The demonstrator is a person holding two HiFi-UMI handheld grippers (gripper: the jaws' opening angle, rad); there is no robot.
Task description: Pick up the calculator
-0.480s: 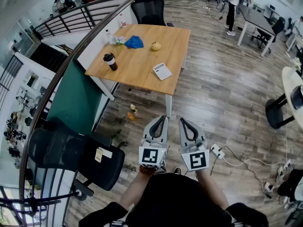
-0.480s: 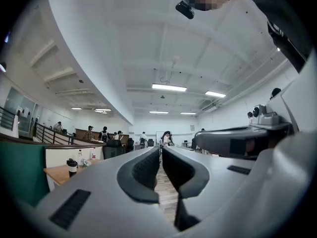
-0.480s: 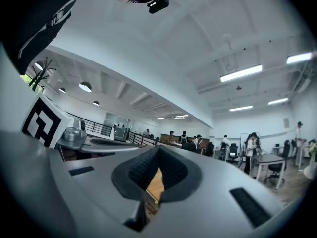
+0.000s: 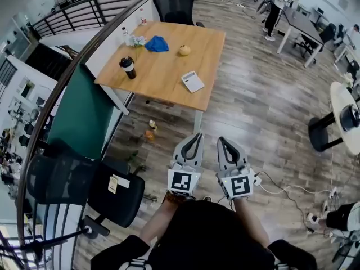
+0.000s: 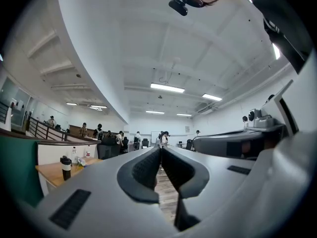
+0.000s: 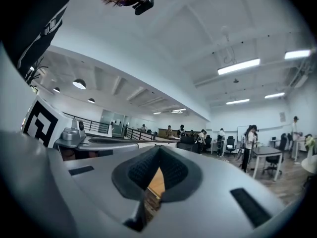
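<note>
The white calculator (image 4: 193, 81) lies near the right front edge of a wooden table (image 4: 163, 72) in the head view. Both grippers hang side by side well short of the table, over the wood floor. My left gripper (image 4: 195, 135) is shut with nothing in it. Beside it, my right gripper (image 4: 221, 140) is also shut and empty. In the left gripper view the left gripper (image 5: 161, 150) points level across the room, and the table's corner (image 5: 49, 171) shows at the left. The right gripper (image 6: 157, 150) has a strip of the tabletop showing between its pads.
On the table stand a dark cup (image 4: 127, 67), a blue cloth (image 4: 157, 44), a yellow fruit (image 4: 184, 50) and a small bottle (image 4: 126, 36). A black office chair (image 4: 84, 187) sits at my left, another chair (image 4: 174, 4) behind the table. Cables and a power strip (image 4: 260, 180) lie on the floor at right.
The view has shifted: the table and calculator sit slightly lower and left in the head view. Both grippers stay shut and side by side.
</note>
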